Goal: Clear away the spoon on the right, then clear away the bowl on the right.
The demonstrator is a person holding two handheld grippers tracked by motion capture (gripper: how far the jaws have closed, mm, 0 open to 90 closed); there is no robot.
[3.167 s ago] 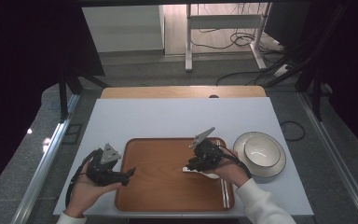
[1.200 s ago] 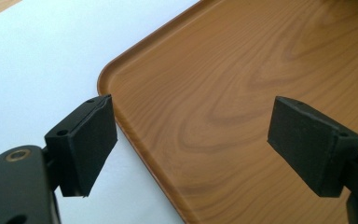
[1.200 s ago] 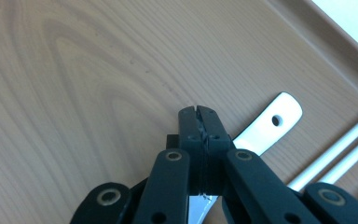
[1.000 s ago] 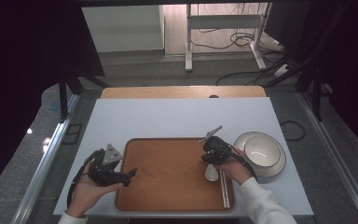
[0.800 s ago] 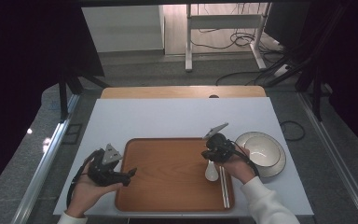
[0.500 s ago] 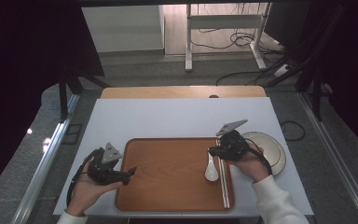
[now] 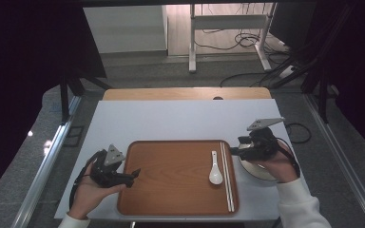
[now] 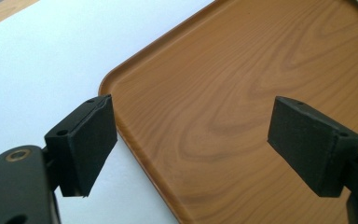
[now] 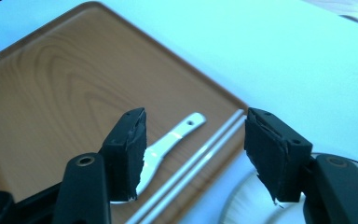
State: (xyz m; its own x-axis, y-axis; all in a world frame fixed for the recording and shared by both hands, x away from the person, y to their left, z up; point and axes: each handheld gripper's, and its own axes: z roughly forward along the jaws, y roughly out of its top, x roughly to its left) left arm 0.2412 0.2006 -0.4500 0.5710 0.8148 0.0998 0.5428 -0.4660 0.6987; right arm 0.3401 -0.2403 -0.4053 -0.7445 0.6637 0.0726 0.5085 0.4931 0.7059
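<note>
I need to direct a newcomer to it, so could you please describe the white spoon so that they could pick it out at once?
Start at the brown wood-grain tray on the white table. Near its right edge lies the white ceramic soup spoon, bowl towards the person. It is short and broad, unlike the pair of thin metal chopsticks right beside it.

I see my right hand [image 7: 278, 164] covering most of the plate [image 7: 261, 172]; spoon [image 9: 168, 142] bowl hidden behind a jaw, tray [image 8: 242, 116] cropped at frame edges

The high view looks forward and down over the whole table [image 7: 171, 118]. Both gripper views sit close, apparently low, over the tray [image 7: 171, 190], the left at its left edge [image 8: 261, 93], the right near its right edge [image 9: 51, 93].
</note>
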